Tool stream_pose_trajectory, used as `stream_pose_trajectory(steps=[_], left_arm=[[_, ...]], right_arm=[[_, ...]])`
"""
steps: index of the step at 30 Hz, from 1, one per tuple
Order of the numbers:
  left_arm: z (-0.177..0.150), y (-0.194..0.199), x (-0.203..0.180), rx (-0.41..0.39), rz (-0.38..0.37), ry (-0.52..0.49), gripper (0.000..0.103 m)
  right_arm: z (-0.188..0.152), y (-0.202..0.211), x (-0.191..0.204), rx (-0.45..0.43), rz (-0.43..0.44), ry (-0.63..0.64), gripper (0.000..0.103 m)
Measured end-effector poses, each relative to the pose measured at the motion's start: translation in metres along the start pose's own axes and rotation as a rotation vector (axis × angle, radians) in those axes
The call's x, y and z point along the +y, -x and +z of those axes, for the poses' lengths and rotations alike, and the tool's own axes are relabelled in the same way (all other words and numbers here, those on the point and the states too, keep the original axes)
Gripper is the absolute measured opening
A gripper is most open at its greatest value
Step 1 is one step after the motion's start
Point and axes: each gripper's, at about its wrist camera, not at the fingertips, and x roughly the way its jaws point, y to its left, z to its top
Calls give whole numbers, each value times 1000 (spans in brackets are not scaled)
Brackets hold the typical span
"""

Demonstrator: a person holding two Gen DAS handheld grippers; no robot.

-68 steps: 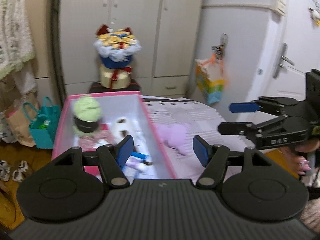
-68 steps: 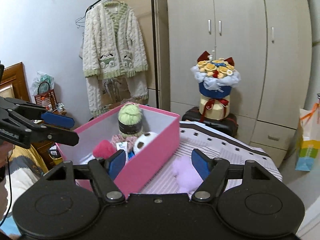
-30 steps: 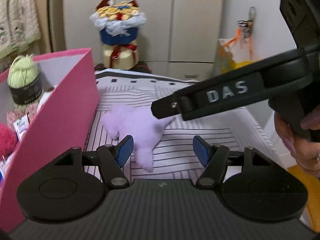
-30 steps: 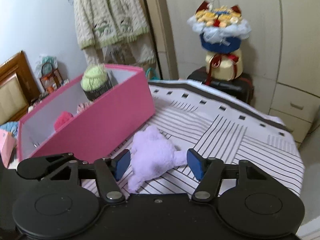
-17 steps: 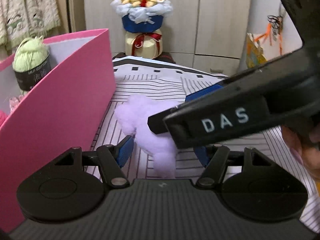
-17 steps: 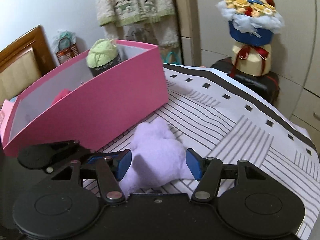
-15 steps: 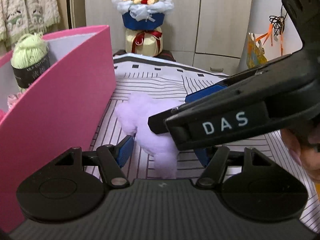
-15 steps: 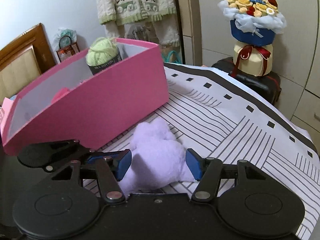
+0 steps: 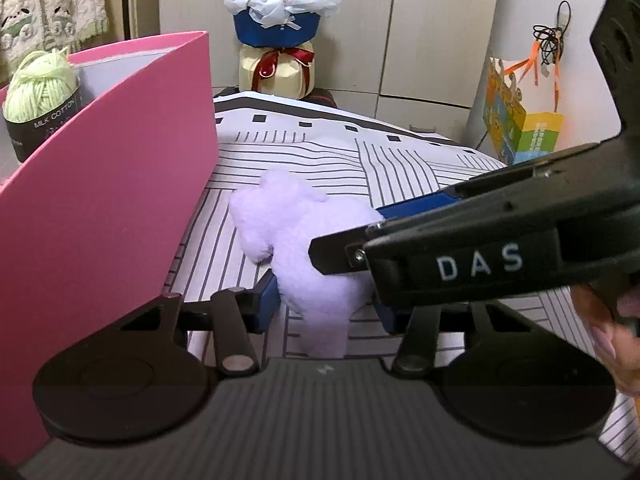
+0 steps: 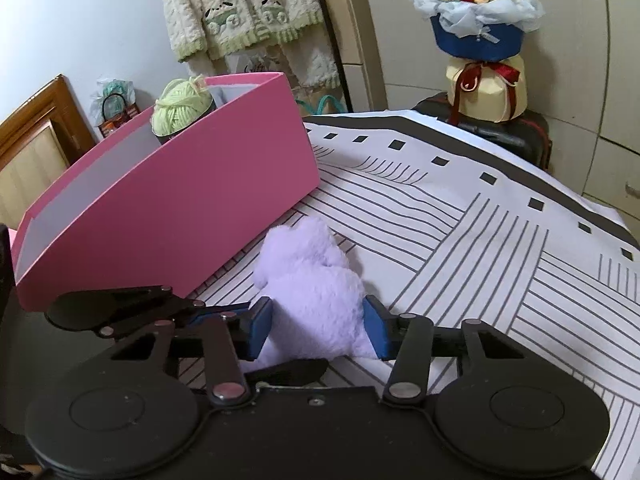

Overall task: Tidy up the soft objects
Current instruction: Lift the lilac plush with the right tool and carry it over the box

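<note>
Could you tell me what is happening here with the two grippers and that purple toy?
A person is working both handheld grippers around a purple plush toy lying on the striped cloth beside the pink box. The left gripper and the right gripper are both closing with the toy between their blue pads. A ball of green yarn already sits in the box.

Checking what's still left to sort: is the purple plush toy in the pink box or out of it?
Out. The purple plush toy lies on the striped cloth beside the pink box, outside its wall.
</note>
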Motion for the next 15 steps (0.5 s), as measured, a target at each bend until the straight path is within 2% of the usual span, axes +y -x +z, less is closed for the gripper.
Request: stream_pose_trajectory(steps=[15], left_arm=[[-5, 41, -5, 0, -160, -75, 46]], right_arm=[[-20, 47, 24, -38, -92, -67, 52]])
